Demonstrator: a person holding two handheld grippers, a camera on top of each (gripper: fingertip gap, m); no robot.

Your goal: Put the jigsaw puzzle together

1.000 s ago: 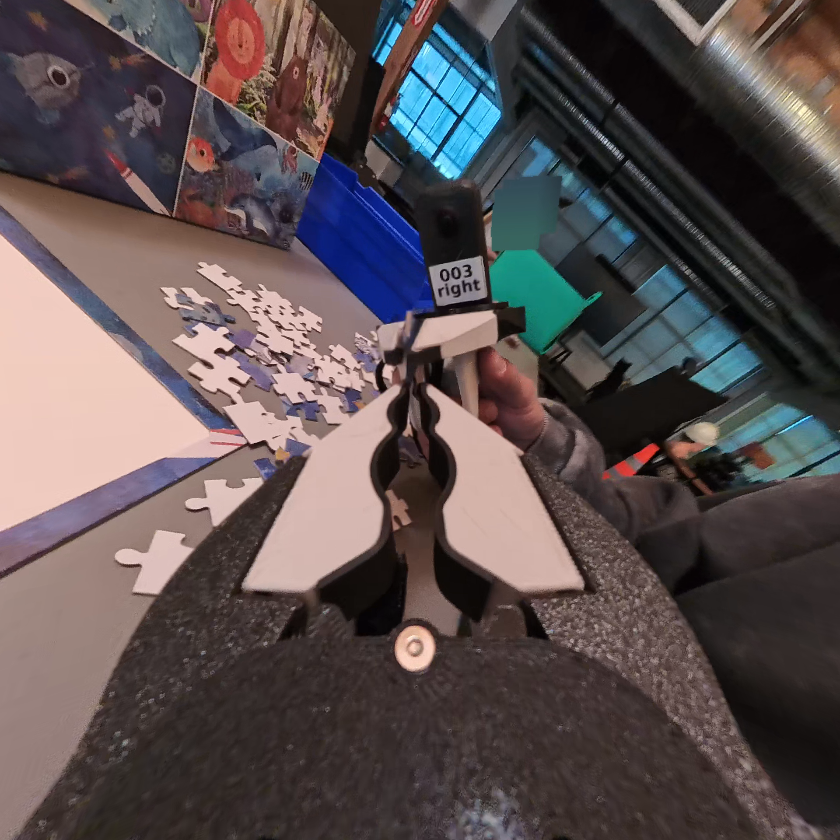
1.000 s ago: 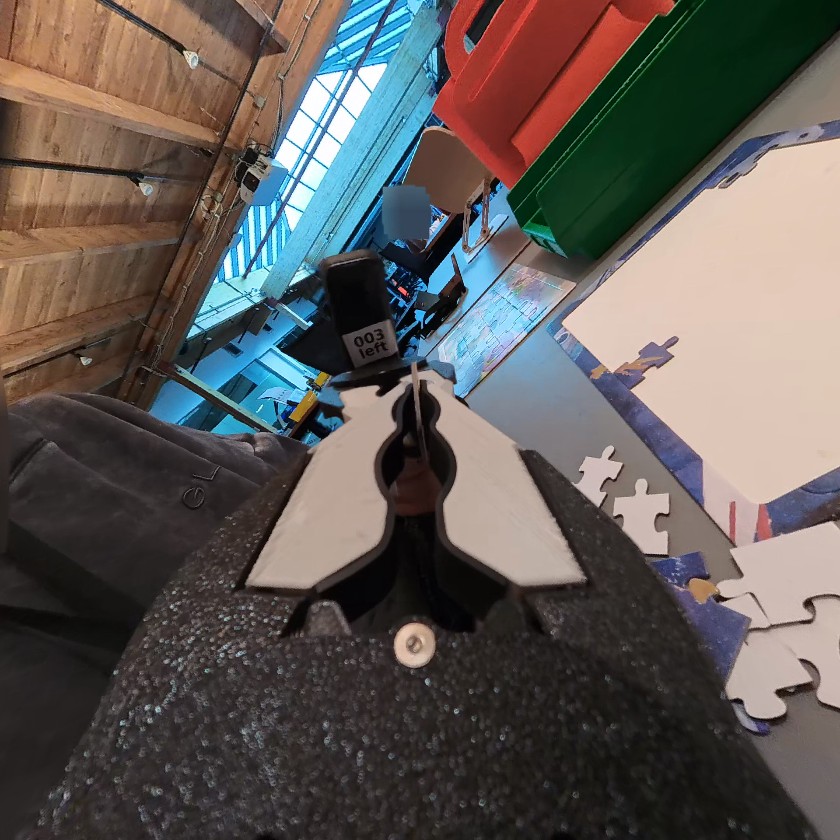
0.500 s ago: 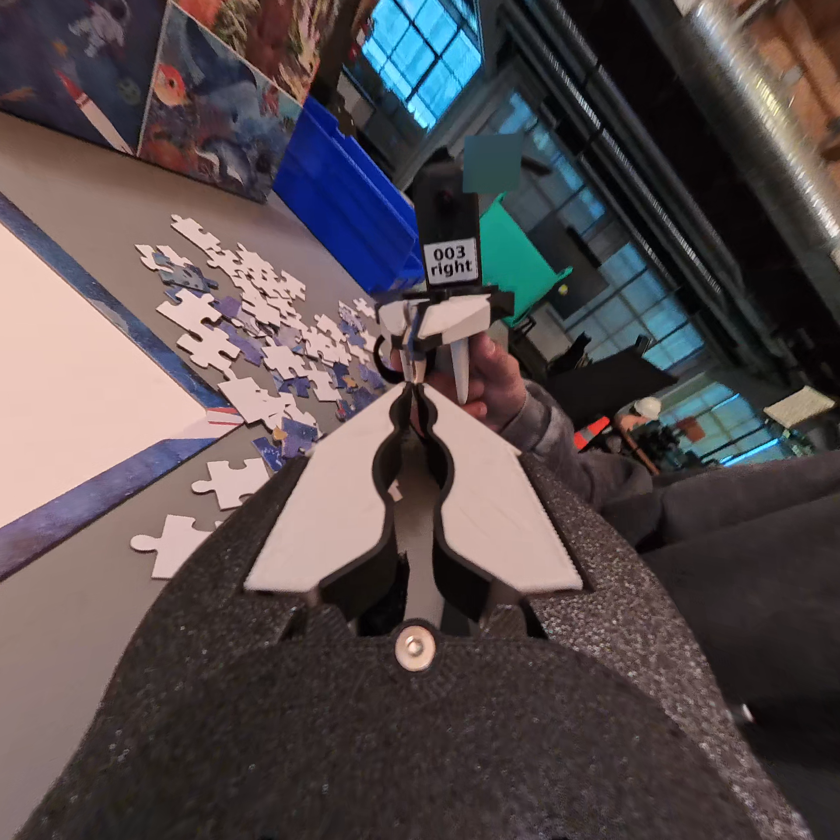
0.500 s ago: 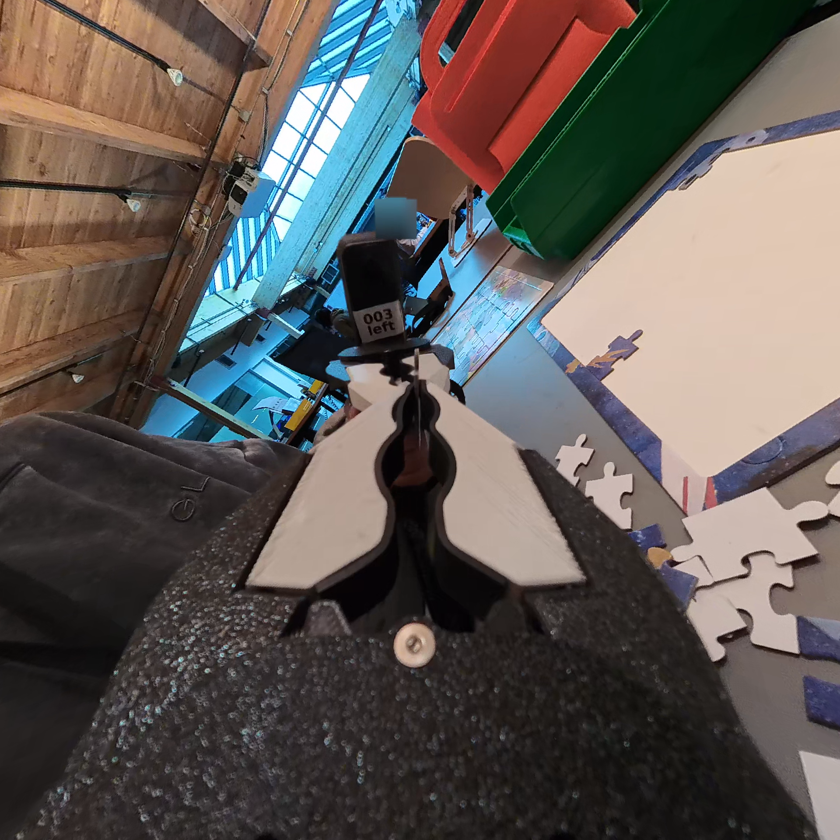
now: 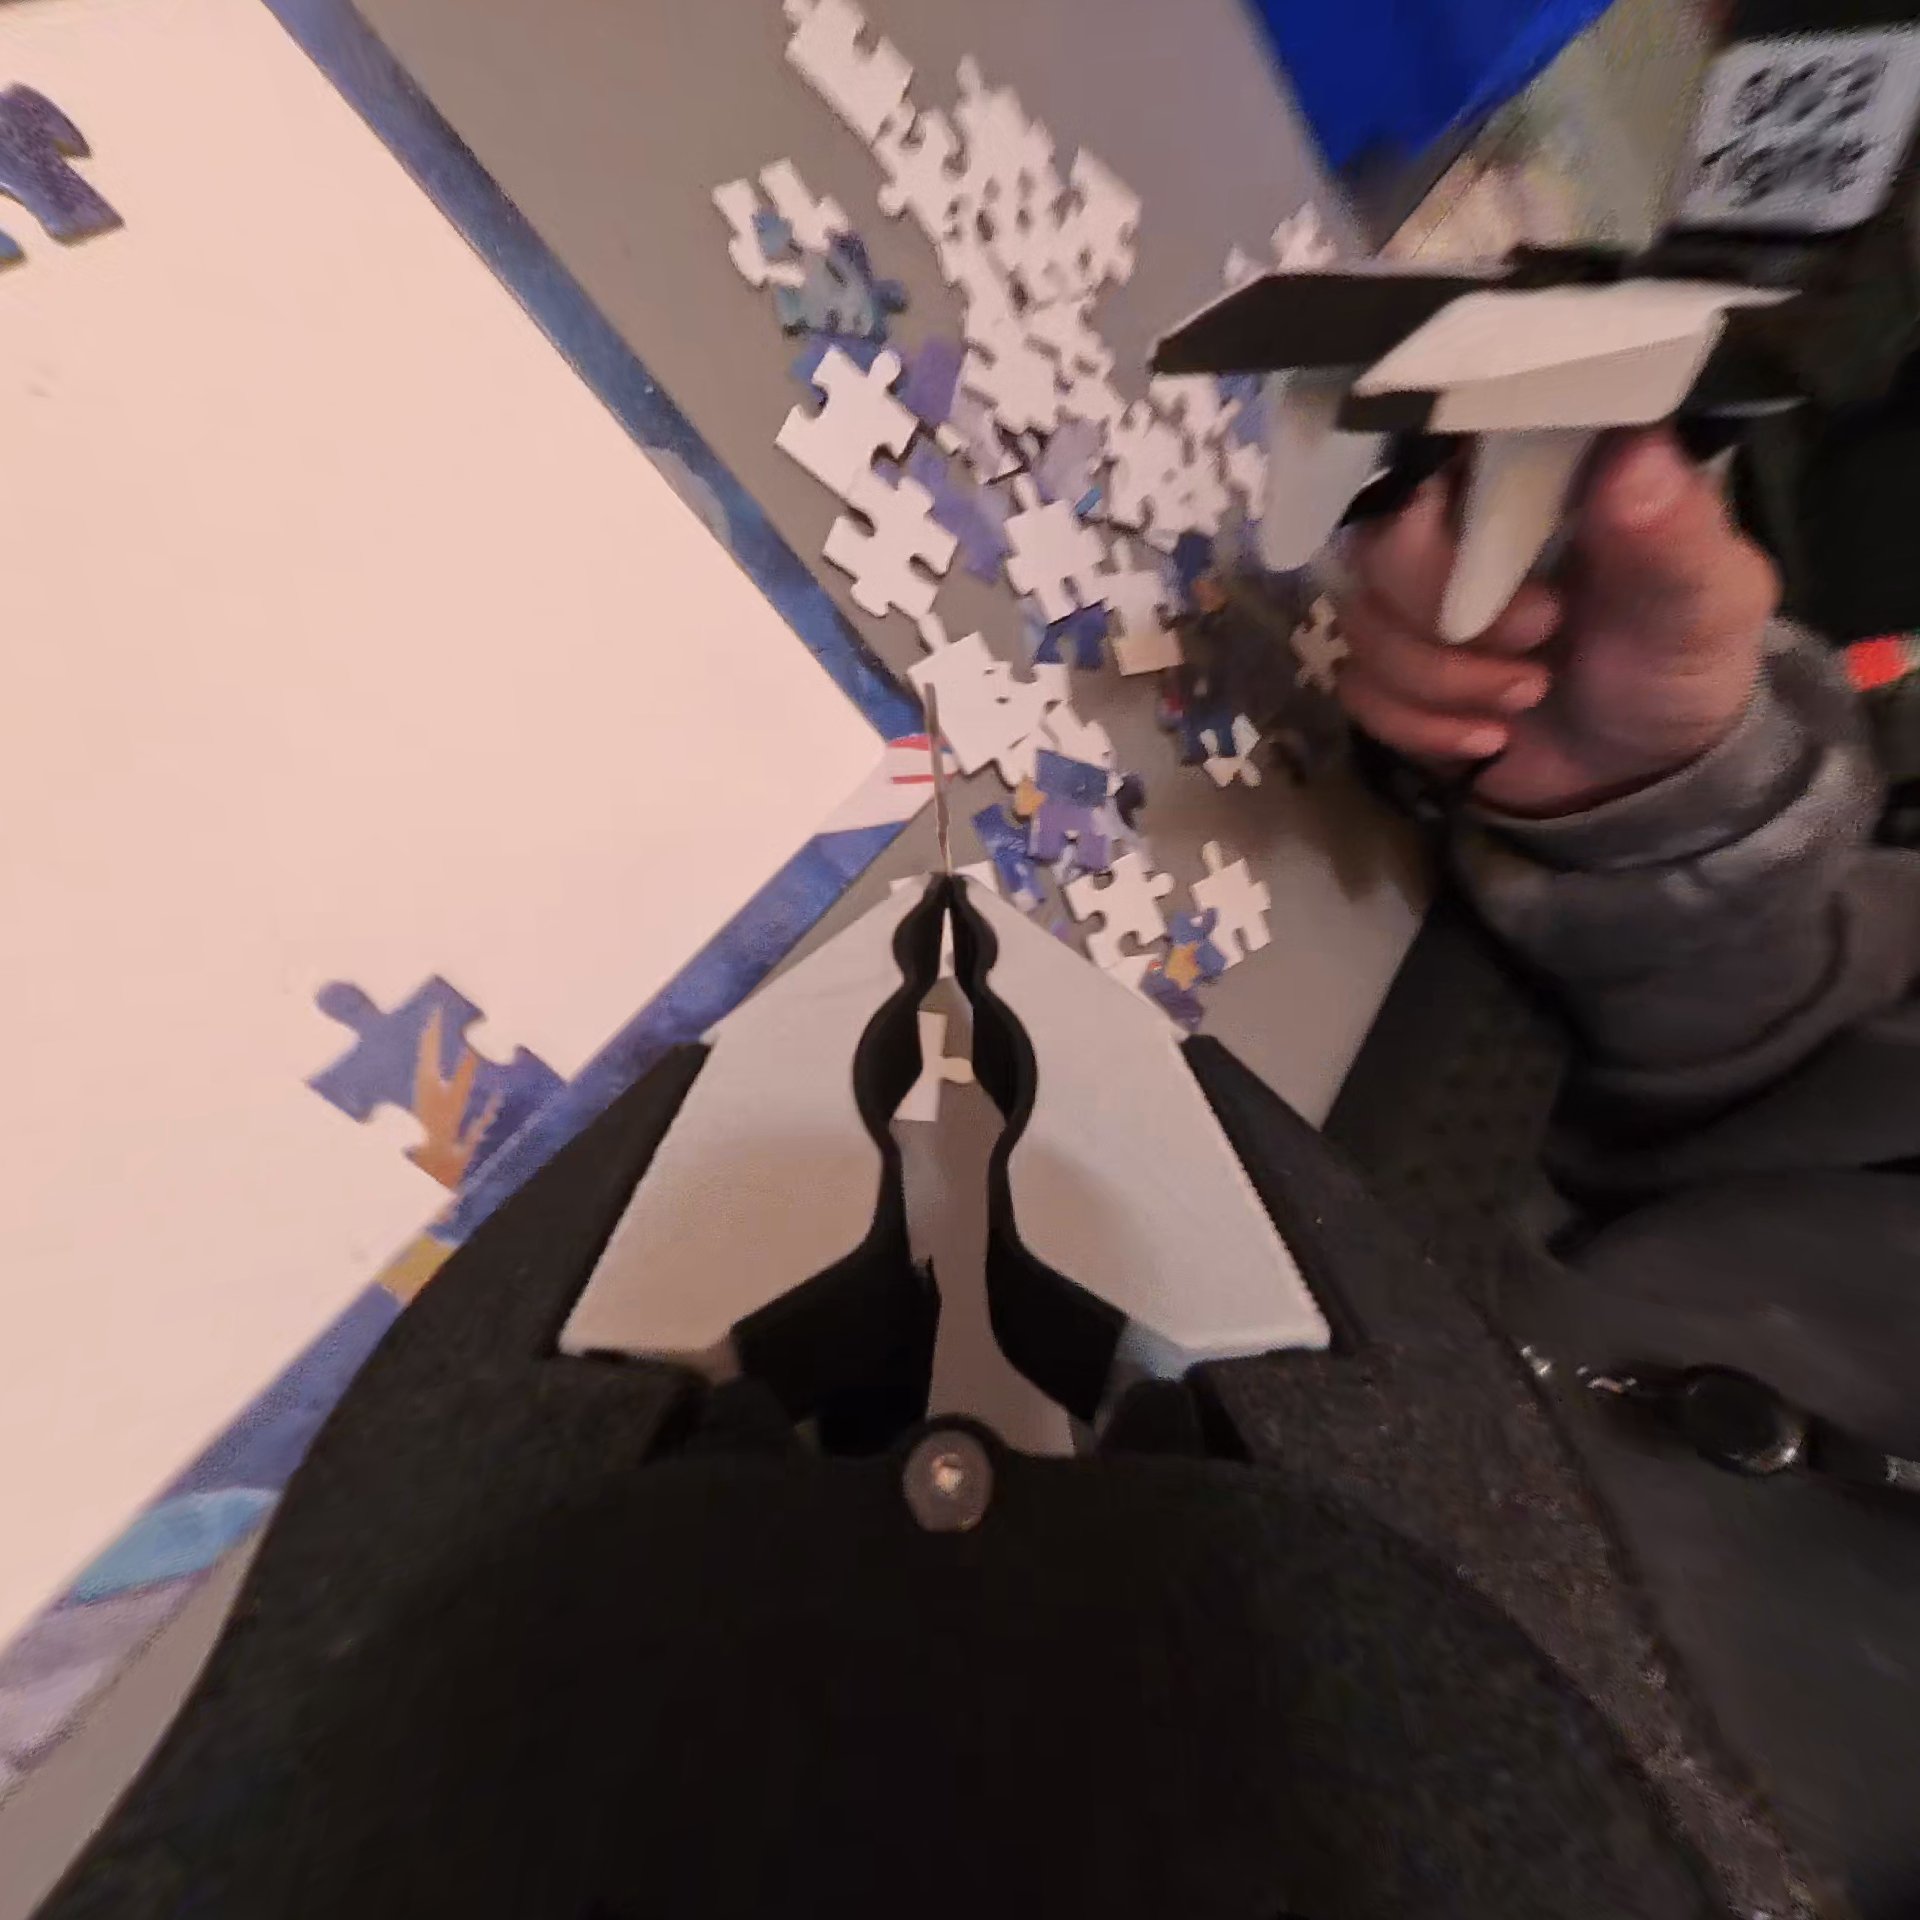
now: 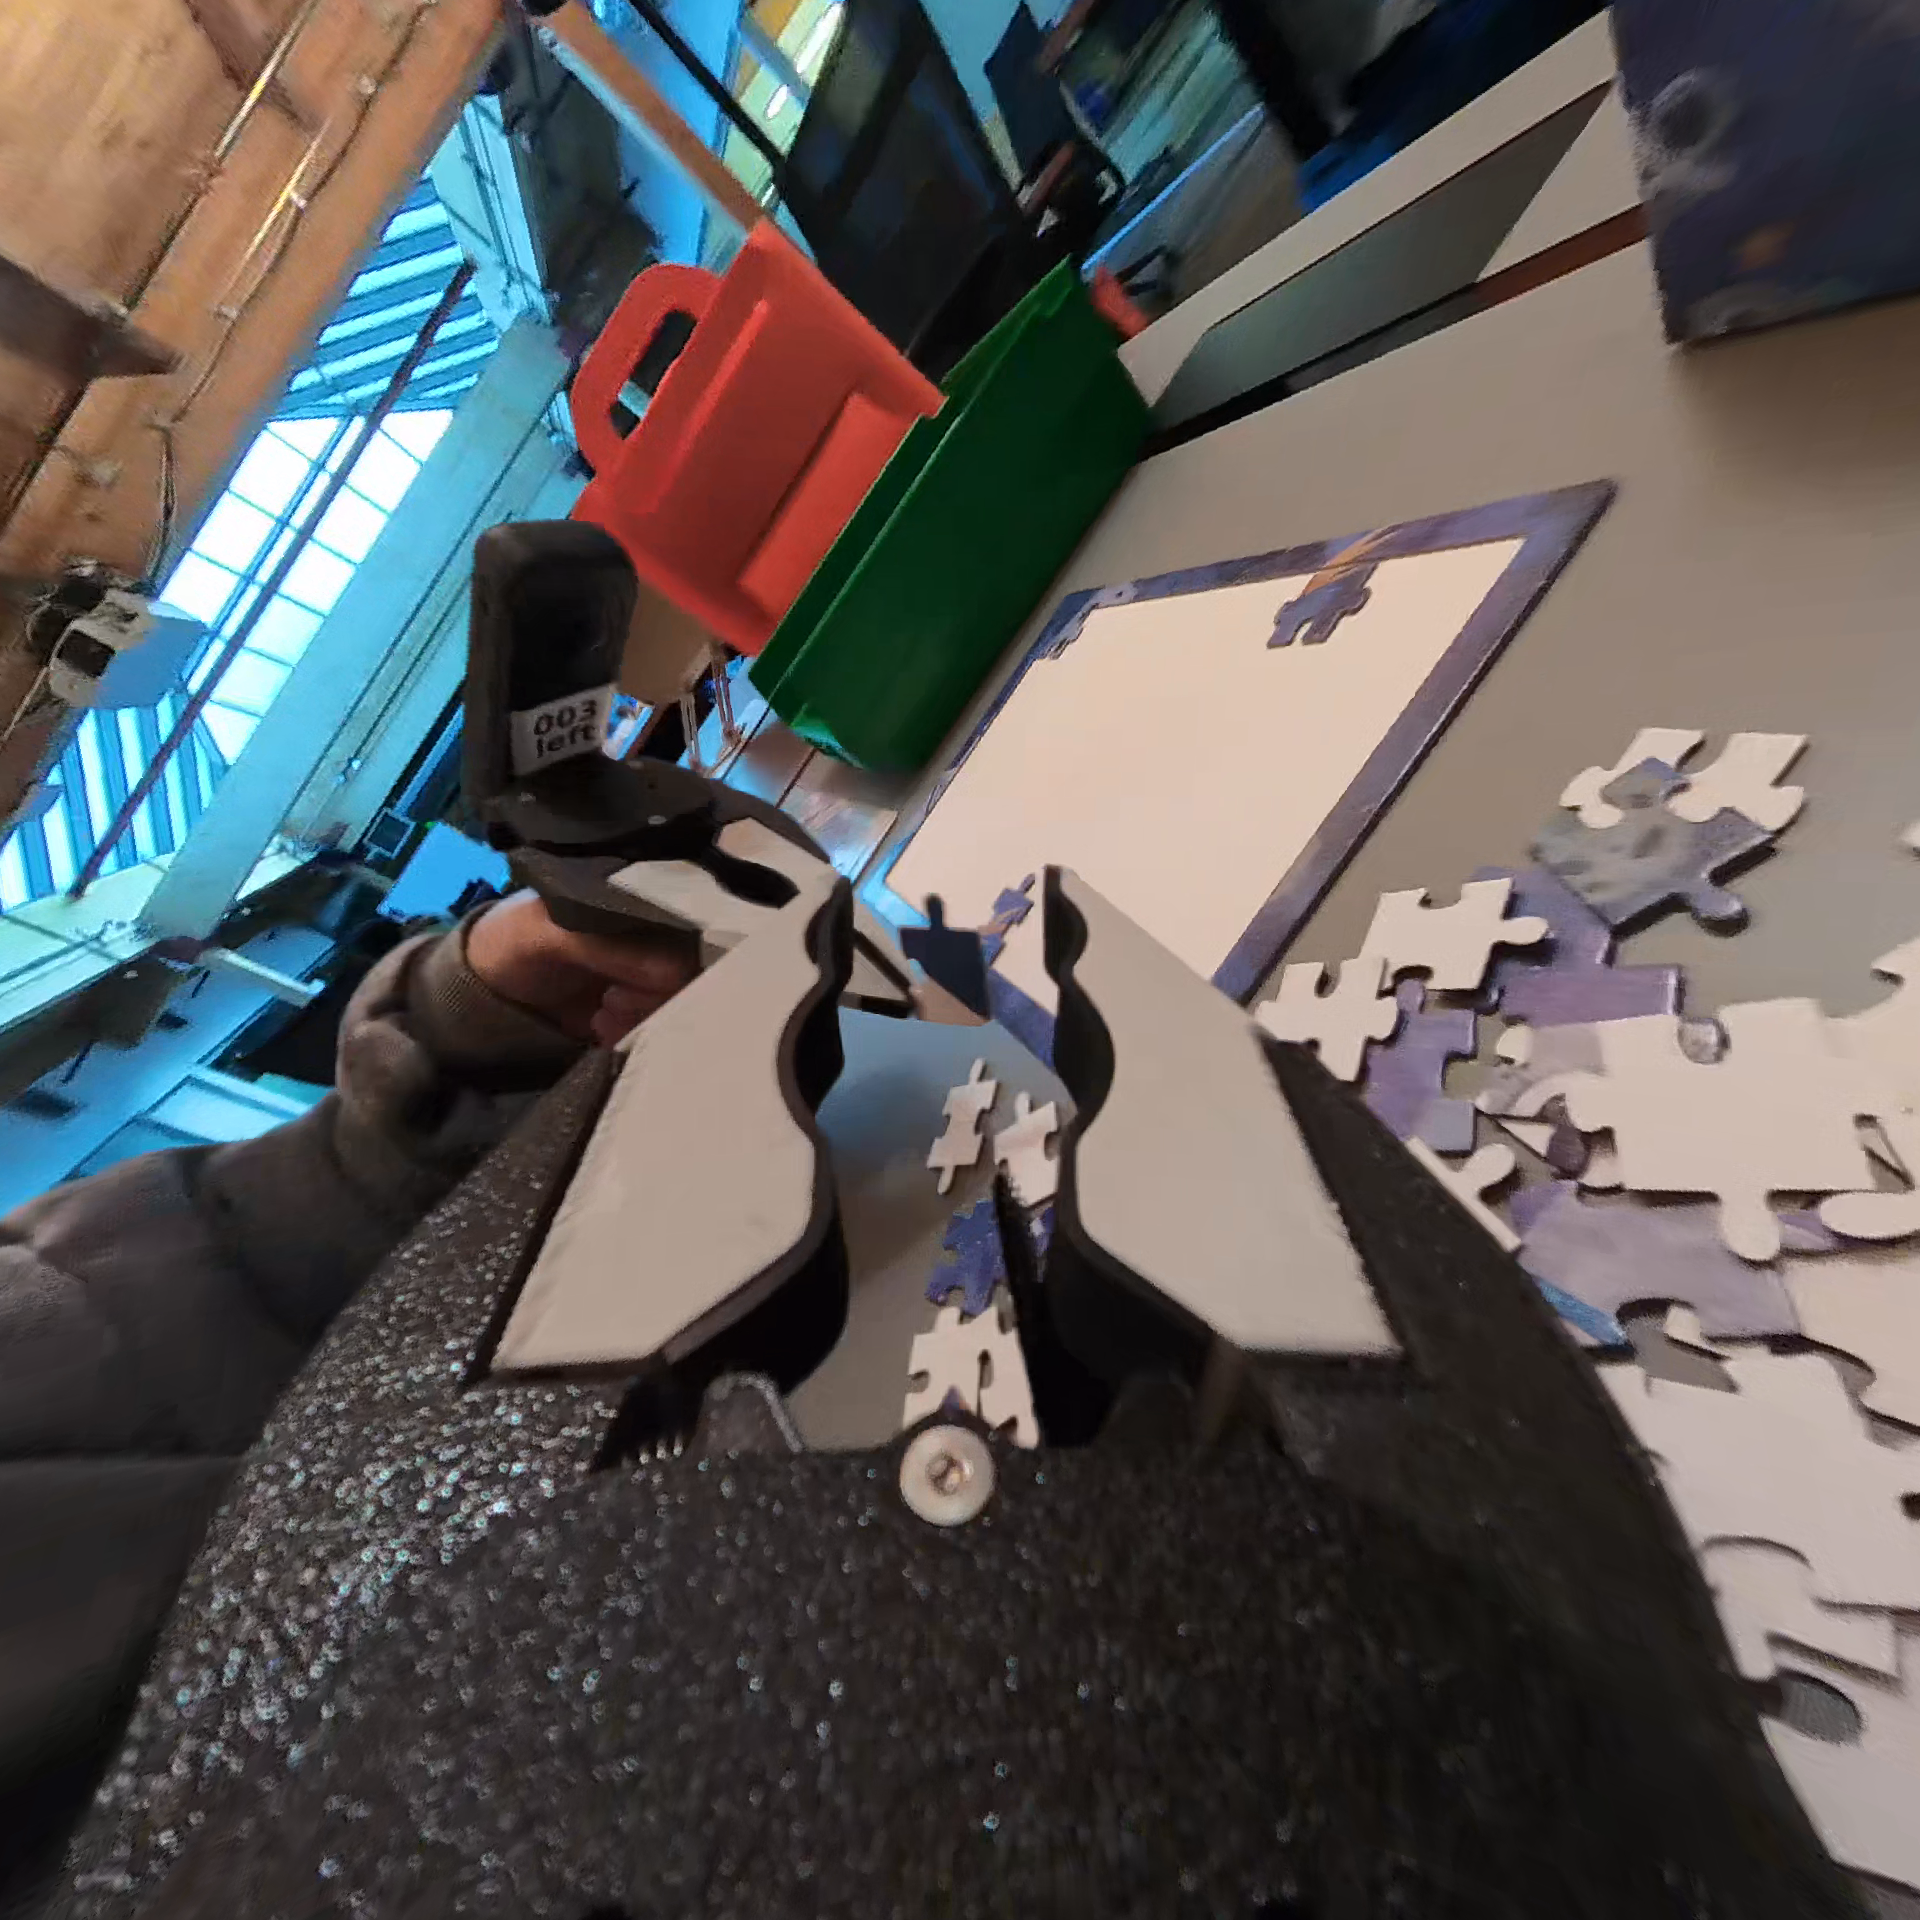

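My left gripper is shut on a dark blue puzzle piece, seen edge-on, above the near corner of the blue-bordered puzzle board. In the right wrist view the left gripper holds that piece just ahead of my right gripper, which is open and empty. The right gripper also shows in the left wrist view, over the pile of loose pieces. One piece sits joined to the board's near border, another at the far left.
Loose pieces cover the grey table right of the board. A green bin and a red bin stand beyond the board. A puzzle box is at the back right. A grey sleeve is at the right.
Both grippers were shut on the same piece, tip to tip. The right gripper has opened and let go; the left keeps the piece. Both have tipped down toward the table.
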